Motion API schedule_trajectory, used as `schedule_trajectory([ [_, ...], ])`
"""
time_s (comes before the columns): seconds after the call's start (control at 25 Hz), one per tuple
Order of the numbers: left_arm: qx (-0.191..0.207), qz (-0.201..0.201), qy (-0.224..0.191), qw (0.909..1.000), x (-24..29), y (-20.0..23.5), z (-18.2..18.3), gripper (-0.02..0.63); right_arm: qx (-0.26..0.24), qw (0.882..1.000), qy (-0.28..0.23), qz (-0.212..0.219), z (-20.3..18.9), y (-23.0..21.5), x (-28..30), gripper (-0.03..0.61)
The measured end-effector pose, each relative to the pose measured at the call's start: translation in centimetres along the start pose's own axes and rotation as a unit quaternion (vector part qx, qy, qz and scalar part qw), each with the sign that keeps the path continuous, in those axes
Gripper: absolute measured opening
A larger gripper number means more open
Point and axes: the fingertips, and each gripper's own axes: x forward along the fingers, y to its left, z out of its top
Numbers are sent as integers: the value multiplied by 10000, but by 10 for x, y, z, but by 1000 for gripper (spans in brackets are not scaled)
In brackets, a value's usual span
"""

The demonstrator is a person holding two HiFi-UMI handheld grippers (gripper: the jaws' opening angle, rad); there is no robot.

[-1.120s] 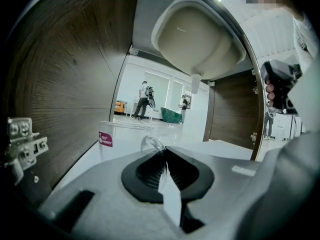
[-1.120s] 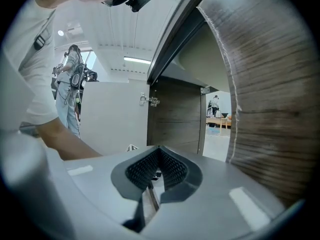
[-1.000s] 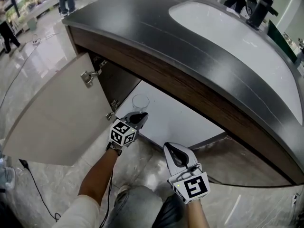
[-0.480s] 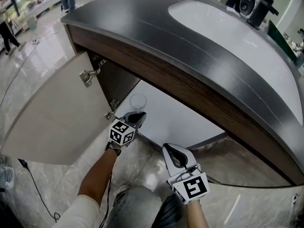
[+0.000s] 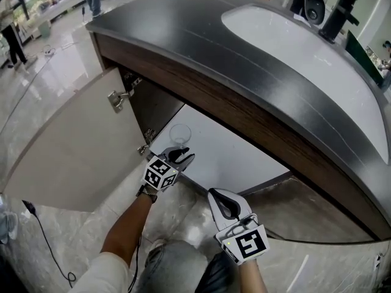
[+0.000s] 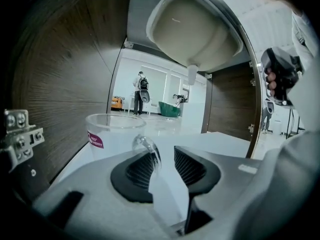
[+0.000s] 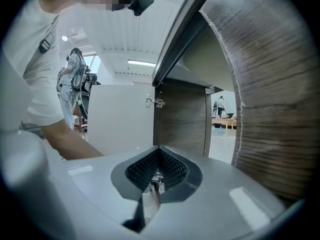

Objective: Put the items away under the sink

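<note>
A clear glass cup [image 5: 180,133] with a smooth, round rim stands upright on the flat white cabinet floor [image 5: 232,157] under the sink, near its front left corner, just inside the open door [image 5: 73,151]. In the left gripper view the cup [image 6: 112,131] shows a small magenta label on its wall and a thin curved glass handle [image 6: 148,149] that points back toward the camera.

The left gripper [image 5: 183,156] reaches over the front edge of the cabinet floor; its jaws have just been opening and now stand apart, with the cup's handle in the gap between the ribbed black pads [image 6: 190,166], close against the left one, with no squeeze on it.

The right gripper [image 5: 225,201] hangs in front of the cabinet floor, lower in the head view, its ribbed pads [image 7: 172,169] pressed together on nothing.

Above the cabinet floor runs a dark wood-grain front under a matt dark countertop [image 5: 201,41], which holds a white oval basin [image 5: 293,41]. A metal hinge [image 5: 118,98] sits on the pale, smooth door.
</note>
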Motion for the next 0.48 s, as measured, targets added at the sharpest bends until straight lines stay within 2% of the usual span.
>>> schedule_trajectory([
  [0.16, -120, 62, -73, 9999, -7, 1, 0, 184, 46, 9999, 60, -65, -2, -2, -2, 8],
  [0.48, -105, 197, -116, 9997, -34, 0, 2, 185, 76, 9999, 110, -70, 0, -1, 0, 8],
])
